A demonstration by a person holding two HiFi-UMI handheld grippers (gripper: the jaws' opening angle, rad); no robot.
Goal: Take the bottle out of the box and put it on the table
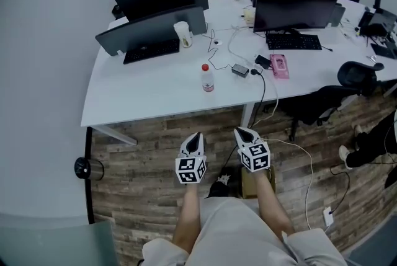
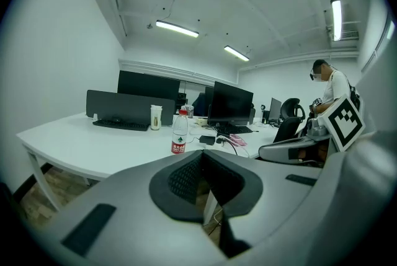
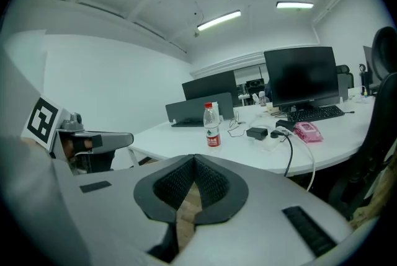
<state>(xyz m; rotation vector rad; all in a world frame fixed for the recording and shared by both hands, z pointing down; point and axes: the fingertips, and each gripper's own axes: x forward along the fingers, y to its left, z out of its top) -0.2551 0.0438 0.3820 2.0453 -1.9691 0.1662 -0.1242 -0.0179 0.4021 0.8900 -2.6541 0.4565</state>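
**A:** What is closest?
**B:** The person's shorts (image 1: 239, 227). Just past them are the left gripper (image 1: 196, 134) and the right gripper (image 1: 242, 132), side by side above the wood floor (image 1: 142, 165).
**A:** Are the jaws open?
**B:** No. Both pairs are closed, tips touching, with nothing between them.
**A:** Where is the bottle?
**B:** The bottle (image 1: 207, 77) stands upright on the white table (image 1: 142, 91), near the front edge. It is well apart from both grippers. It has a red cap and a red label.
**A:** And the box?
**B:** A brown box (image 1: 248, 184) sits on the floor under the right gripper. I cannot see inside it.
**A:** What else is on the table?
**B:** A cup (image 1: 182, 34), a pink thing (image 1: 279, 65), black screens (image 1: 291, 4) and keyboards (image 1: 293, 41).
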